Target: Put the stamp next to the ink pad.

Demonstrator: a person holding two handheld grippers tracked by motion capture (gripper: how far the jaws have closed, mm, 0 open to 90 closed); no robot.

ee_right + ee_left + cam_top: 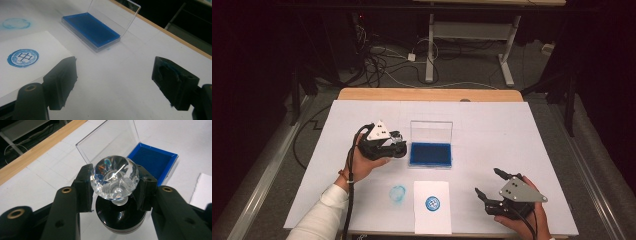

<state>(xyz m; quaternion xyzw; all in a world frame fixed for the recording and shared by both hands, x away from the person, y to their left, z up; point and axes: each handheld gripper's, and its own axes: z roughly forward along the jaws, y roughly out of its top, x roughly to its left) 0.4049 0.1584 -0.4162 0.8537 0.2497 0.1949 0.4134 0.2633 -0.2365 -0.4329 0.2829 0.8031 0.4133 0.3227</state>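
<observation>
- White sheet (492, 130) covers the wooden table (427, 94); dark room beyond, cables on the floor (desk legs farther back).
- Blue ink pad (430, 154) sits mid-sheet, clear lid (431, 131) standing up; stamped paper (432, 206) lies near my edge, a faint blue smudge (397, 193) just beside it.
- Stamp's printing face is hidden; the paper's near edge is cut off.
- My left gripper (113, 191) is clamped on the stamp (114, 180) by its crystal knob, just left of the pad, black base hanging below.
- My right gripper (113, 85) holds nothing, jaws wide apart, low over the sheet at right.
</observation>
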